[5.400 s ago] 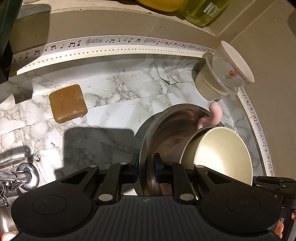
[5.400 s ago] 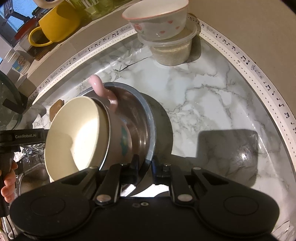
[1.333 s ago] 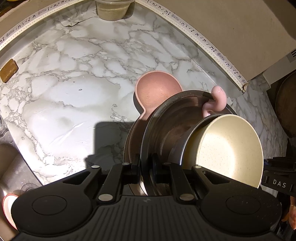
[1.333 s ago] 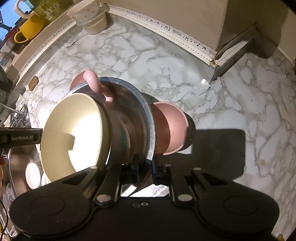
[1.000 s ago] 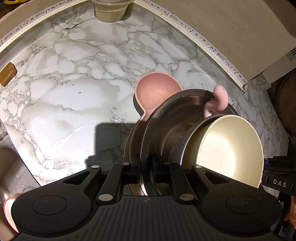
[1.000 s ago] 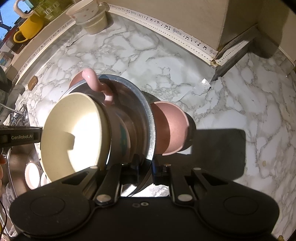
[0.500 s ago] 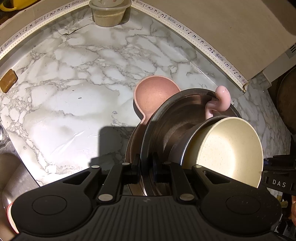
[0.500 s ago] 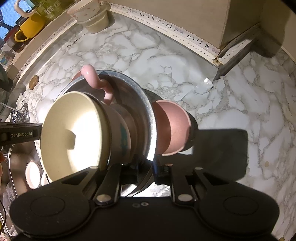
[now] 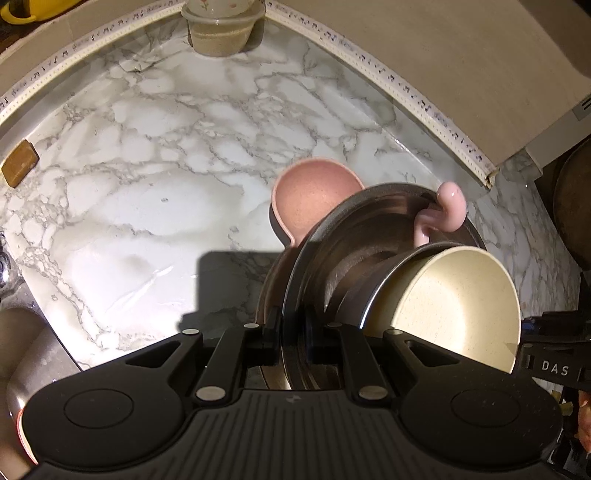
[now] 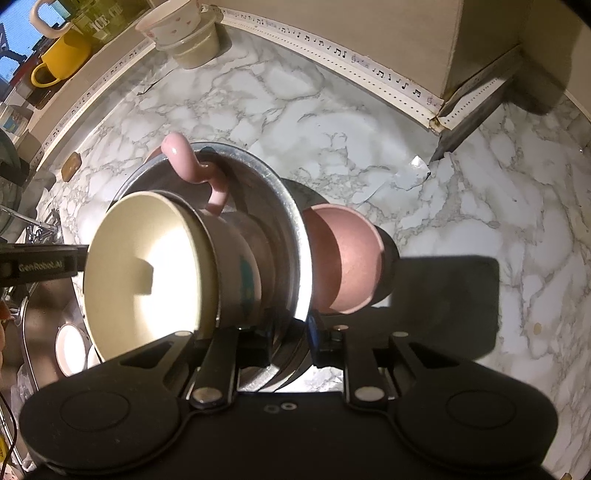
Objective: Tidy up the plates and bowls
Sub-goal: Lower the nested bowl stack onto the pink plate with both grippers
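A steel bowl [image 9: 351, 236] [image 10: 258, 184] stands tilted on edge, with a cream bowl [image 9: 458, 306] [image 10: 147, 266] and a pink-handled mug [image 9: 448, 210] [image 10: 184, 162] nested in it. Its underside leans into a pink bowl [image 9: 314, 199] [image 10: 347, 258] on the marble counter. My left gripper [image 9: 291, 328] is shut on the steel bowl's near rim. My right gripper [image 10: 291, 343] straddles the opposite rim. Its jaws are opening, and its pads stand slightly off the metal.
A plastic tub [image 9: 221, 33] [image 10: 192, 44] topped by a flowered bowl stands at the back wall. A brown block [image 9: 20, 166] lies far left. A yellow mug [image 10: 62, 55] sits on the ledge. The sink [image 10: 70, 350] holds dishes. A wall corner [image 10: 443, 110] juts out at right.
Both grippers carried the steel bowl stack away from the tub and onto the pink bowl. In the last second the stack stayed put while the right jaws spread off the rim.
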Motion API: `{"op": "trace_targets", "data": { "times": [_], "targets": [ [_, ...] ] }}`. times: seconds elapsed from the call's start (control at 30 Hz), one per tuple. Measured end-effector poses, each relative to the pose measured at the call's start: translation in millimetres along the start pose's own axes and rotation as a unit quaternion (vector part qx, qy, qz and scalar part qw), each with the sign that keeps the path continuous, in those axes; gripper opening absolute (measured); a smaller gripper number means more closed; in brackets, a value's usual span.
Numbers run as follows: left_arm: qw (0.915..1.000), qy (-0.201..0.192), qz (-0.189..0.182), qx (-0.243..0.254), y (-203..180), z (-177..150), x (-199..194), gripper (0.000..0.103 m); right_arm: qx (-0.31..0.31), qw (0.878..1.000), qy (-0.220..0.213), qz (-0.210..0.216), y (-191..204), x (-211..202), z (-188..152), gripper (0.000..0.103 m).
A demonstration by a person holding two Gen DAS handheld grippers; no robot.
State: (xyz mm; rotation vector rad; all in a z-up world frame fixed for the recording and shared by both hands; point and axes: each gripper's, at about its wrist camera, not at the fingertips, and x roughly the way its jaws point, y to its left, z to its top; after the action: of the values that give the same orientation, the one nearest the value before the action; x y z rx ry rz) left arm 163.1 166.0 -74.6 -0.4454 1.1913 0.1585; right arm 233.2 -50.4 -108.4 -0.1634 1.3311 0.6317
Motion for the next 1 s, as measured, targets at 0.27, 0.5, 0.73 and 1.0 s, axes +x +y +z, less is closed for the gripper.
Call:
{"op": "trace_targets", "data": {
  "times": [0.27, 0.5, 0.73, 1.0],
  "targets": [
    [0.9999, -0.014, -0.003, 0.001, 2.7, 8.8, -12.9, 0.011, -0.001, 1.0, -0.002, -0.001, 0.8, -1.1, 0.8, 0.022],
    [0.9996, -0.026, -0.002, 0.004, 5.2, 5.1, -21.3, 0.011, -0.008, 1.0, -0.018, -0.004, 0.9, -15.2, -0.3, 0.028],
    [0.999, -0.043, -0.011, 0.004, 3.7, -1.8, -35.8, 0.011, -0.024, 0.999, -0.041, -0.009, 6.0, -31.8, -6.7, 0.029],
    [0.9972, -0.069, -0.02, 0.022, -6.2, -14.9, -58.4, 0.011, -0.042, 0.997, -0.068, -0.011, 15.7, -52.8, -17.9, 0.032]
  ]
}}
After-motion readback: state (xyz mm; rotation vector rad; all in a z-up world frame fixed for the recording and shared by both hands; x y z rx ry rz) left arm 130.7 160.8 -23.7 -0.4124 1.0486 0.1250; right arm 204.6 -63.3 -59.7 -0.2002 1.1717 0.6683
